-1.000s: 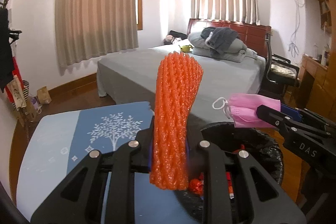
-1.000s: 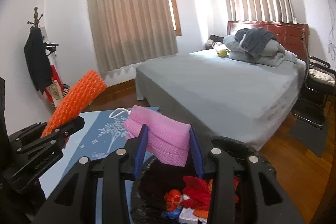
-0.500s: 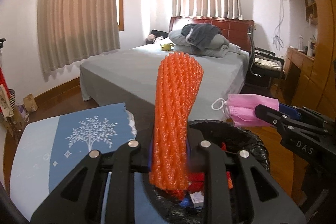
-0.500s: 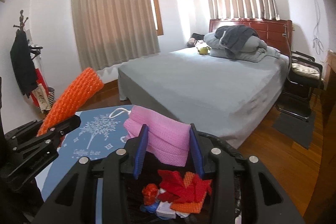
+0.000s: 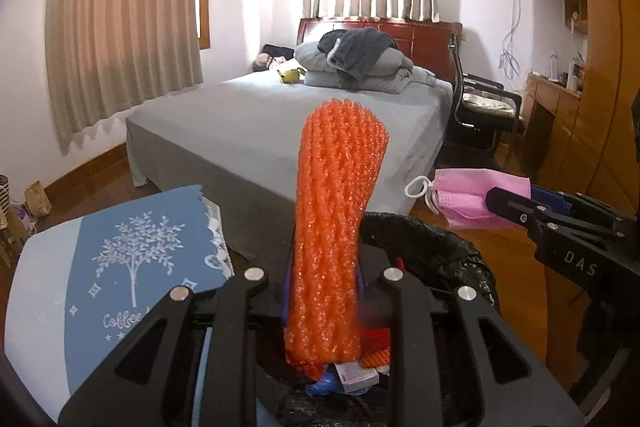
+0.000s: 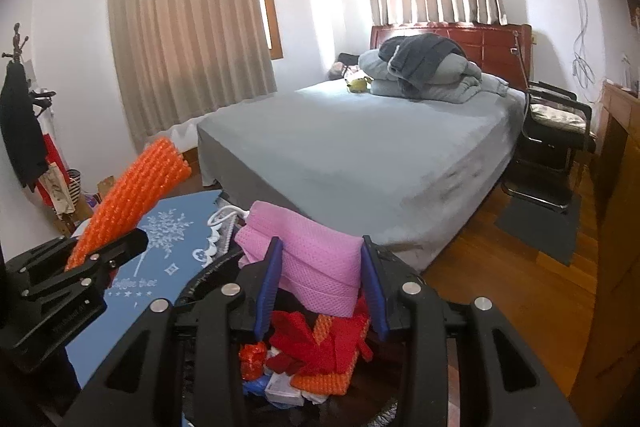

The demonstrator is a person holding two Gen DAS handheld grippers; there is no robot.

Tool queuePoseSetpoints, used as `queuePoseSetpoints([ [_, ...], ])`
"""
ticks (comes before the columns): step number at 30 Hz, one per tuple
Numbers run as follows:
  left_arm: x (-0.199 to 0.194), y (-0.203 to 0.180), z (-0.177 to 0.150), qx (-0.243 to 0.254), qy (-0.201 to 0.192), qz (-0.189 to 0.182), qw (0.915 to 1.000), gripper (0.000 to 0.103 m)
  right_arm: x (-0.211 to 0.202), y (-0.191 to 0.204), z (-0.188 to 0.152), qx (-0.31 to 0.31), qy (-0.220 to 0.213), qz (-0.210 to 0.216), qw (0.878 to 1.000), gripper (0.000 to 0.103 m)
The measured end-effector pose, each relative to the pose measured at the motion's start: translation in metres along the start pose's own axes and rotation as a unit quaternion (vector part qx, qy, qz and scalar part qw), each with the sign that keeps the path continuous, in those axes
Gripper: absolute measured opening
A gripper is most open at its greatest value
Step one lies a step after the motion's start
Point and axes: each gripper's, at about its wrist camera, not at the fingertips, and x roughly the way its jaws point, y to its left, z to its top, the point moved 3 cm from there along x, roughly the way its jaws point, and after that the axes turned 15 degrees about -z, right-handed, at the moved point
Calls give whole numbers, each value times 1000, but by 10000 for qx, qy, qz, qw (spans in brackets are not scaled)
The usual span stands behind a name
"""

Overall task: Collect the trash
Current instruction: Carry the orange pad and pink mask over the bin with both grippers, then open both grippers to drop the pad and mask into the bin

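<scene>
An orange foam fruit net [image 5: 338, 227] is clamped upright in the left gripper [image 5: 322, 301], its jaws narrow and pressed on the net's sides. A folded pink face mask [image 6: 308, 259] is pinched in the right gripper [image 6: 320, 287], jaws partly apart. Below both grippers the black-lined trash bin [image 5: 436, 251] already holds red and orange scraps [image 6: 320, 347]. Releasing these two pieces is what appears left.

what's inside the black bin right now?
The bin holds red scraps, orange netting, a small white packet, blue plastic. Deeper layers are covered.
</scene>
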Motion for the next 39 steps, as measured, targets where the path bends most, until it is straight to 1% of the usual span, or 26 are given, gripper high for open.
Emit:
queuePoseSetpoints([
  [8,27,1,-9,-14,217,-72,9997,23,16,-10,-10,6,160,-111,9998,38],
  [14,50,4,-17,5,412,-90,9991,23,36,-14,-19,-5,365,-169,9992,38],
  [18,65,10,-22,-68,583,-108,9982,23,50,-12,-26,-28,517,-176,9985,38],
  [21,73,15,-25,-143,684,-149,9974,26,60,-10,-28,-45,596,-181,9980,39],
  [25,78,20,-28,-185,734,-227,9969,44,70,-11,-32,-100,690,-201,9974,43],
  [27,77,22,-29,-201,724,-215,9969,50,72,-11,-34,-109,713,-201,9972,44],
  [29,76,25,-29,-219,711,-198,9970,53,74,-11,-34,-118,723,-213,9971,49],
  [30,74,26,-29,-227,703,-187,9971,57,75,-10,-33,-118,725,-213,9971,54],
  [31,74,27,-27,-229,692,-171,9972,59,76,-11,-33,-115,725,-215,9971,56],
  [36,63,37,-25,-273,613,9,9977,68,76,-10,-32,-136,697,-194,9973,65],
  [38,56,44,-24,-318,568,90,9978,73,75,-9,-31,-134,665,-181,9975,72],
  [39,53,45,-23,-329,552,117,9979,77,73,-8,-30,-131,640,-181,9977,78],
])
